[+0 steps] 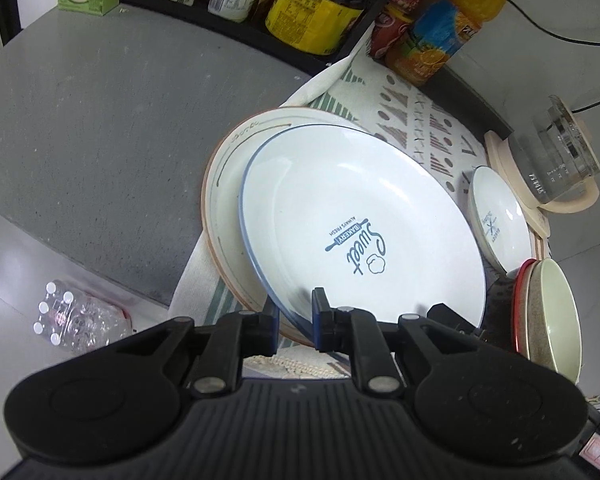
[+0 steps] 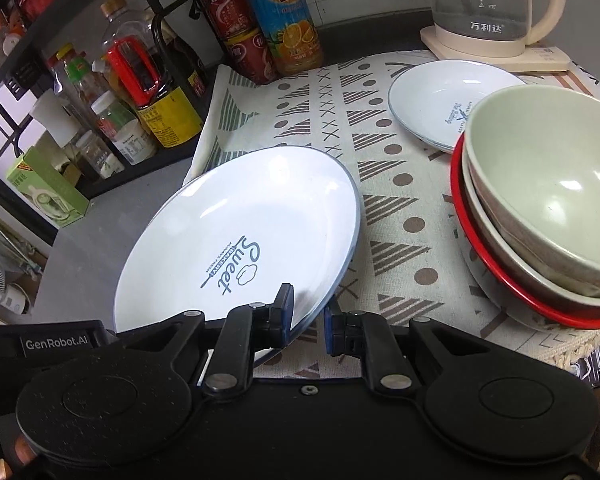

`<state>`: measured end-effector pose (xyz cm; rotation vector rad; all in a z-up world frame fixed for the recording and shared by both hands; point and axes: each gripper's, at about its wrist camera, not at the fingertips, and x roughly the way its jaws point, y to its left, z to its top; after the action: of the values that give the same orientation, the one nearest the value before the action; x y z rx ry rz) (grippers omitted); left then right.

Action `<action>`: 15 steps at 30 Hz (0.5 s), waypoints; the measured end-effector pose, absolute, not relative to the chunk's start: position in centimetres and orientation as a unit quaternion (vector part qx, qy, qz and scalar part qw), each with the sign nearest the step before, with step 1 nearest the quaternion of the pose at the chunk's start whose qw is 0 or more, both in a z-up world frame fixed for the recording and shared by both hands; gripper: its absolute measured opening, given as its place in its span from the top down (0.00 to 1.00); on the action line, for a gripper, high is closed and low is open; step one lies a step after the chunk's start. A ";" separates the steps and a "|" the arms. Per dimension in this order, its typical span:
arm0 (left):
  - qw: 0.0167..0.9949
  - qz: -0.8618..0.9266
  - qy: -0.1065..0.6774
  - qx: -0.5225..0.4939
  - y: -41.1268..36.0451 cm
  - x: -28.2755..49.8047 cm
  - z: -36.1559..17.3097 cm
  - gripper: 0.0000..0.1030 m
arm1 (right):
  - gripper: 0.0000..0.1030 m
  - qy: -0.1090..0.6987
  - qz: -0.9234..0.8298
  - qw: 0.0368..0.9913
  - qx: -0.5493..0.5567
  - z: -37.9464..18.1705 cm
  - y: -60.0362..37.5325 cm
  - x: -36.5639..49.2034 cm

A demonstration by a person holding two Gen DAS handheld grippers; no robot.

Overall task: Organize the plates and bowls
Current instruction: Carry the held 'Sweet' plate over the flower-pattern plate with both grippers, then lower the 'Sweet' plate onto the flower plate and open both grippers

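The large white plate [image 1: 360, 216] is being held tilted above the patterned cloth [image 2: 380, 184], gripped at its near rim from 2 sides. It is showing a thin blue rim line and a blue "Sweet Bakery" print with a rolling pin and a small cloud at its centre; its glazed surface is reflecting light.

The left gripper [image 1: 296, 320] is clamping narrowly on the near edge of this plate, the rim passing between its blue pads. The right gripper [image 2: 308, 316] is likewise pinching the same plate's near right edge, its jaws standing narrow with the rim between them.

In the left wrist view, the held plate is overlapping a second plate [image 1: 228, 168] with a brown rim and a thin dark line; whether the 2 are touching cannot be told.

A small white plate [image 2: 432, 96] with a blue print is lying flat on the cloth at the far right, just in front of a glass kettle [image 2: 488, 4] on its cream base. Beside it, 3 nested bowls [image 2: 540, 200] are sitting on the cloth: a pale green one inside a speckled grey one inside a red-rimmed one.

Bottles [image 2: 140, 80] are standing on the black rack to the left, on the grey counter [image 1: 100, 120].
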<state>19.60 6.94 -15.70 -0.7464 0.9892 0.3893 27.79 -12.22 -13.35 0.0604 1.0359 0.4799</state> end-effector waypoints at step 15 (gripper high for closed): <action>0.775 0.159 0.502 -0.350 8.9 20.6 -16.0 0.83 | 0.87 0.501 0.212 0.839 0.010 -13.8 -10.6 28.4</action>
<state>20.64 8.91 -16.04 -0.7568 1.0862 0.3451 28.44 -10.60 -13.84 0.0208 1.0600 0.4491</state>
